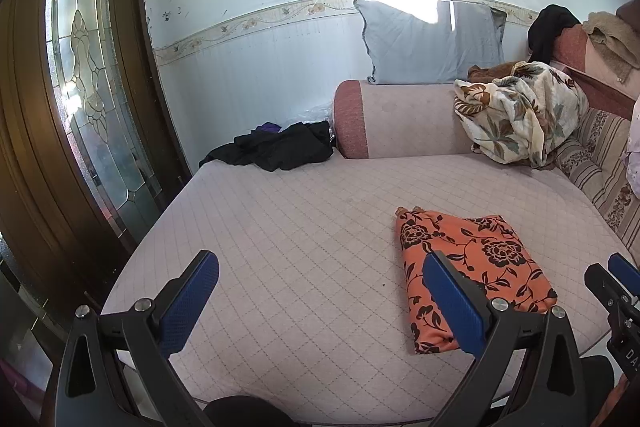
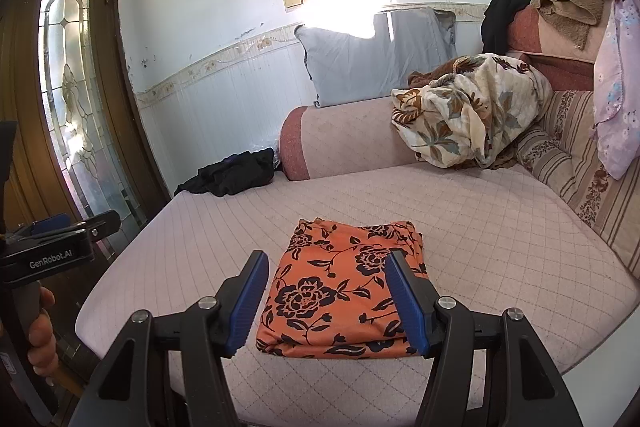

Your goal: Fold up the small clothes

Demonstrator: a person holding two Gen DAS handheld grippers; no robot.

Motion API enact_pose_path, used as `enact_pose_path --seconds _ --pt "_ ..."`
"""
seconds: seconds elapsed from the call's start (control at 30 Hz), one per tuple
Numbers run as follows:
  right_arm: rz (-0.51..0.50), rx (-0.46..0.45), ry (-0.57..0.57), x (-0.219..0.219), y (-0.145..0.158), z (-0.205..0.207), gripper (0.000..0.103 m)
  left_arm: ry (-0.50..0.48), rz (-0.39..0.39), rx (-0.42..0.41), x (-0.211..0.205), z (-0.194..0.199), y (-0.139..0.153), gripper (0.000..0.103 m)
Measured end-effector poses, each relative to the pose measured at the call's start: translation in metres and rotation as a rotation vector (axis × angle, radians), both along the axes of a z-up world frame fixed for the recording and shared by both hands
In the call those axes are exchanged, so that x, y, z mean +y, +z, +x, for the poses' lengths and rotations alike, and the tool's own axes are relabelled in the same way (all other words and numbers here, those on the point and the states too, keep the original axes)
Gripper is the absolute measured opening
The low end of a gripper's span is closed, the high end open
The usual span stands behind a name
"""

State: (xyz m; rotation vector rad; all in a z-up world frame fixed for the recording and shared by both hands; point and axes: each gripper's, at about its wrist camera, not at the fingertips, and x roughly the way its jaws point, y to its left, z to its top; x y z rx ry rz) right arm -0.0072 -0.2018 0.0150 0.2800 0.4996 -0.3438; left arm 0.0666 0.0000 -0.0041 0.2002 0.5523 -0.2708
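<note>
Garment: the orange cloth with black flower print (image 2: 344, 287), folded into a neat rectangle, lies flat on the pale quilted sofa seat (image 2: 500, 227), close to its front edge.
Right gripper (image 2: 326, 297): blue pads spread wide, nothing held; the bundle sits straight ahead between them, so this one is clearly nearer.
Left gripper (image 1: 320, 303): jaws also gaping and empty, hanging over bare cushion with the cloth off to its right (image 1: 468, 275).
Long axis: runs roughly away from the right gripper, toward the sofa's back.
Guess: this piece looks finished; next pick is probably the crumpled black garment (image 2: 232, 175) at the far left corner, which favours the left arm.
Surface: soft padded fabric, so pads can press in a bit.
Room: brown door with leaded glass (image 1: 84, 75), grey pillow (image 1: 432, 39), floral blanket heap (image 2: 468, 107).
</note>
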Motion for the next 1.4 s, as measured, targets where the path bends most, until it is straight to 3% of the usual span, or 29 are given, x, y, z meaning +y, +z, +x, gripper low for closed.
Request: enact_pose_path --seconds 0.4,0.93,1.4 --pt "0.02 0.021 -0.001 -0.007 -0.008 0.006 0.064 0.001 0.023 0.024 -0.006 0.008 -0.014 0.102" --pt "0.124 0.115 -0.037 -0.033 -0.057 0.025 0.064 -0.005 0.085 0.097 -0.026 0.029 -0.047 0.102" --pt "0.142 0.118 -0.047 -0.036 -0.058 0.023 0.064 0.0 0.077 0.091 -0.018 0.024 -0.04 0.102"
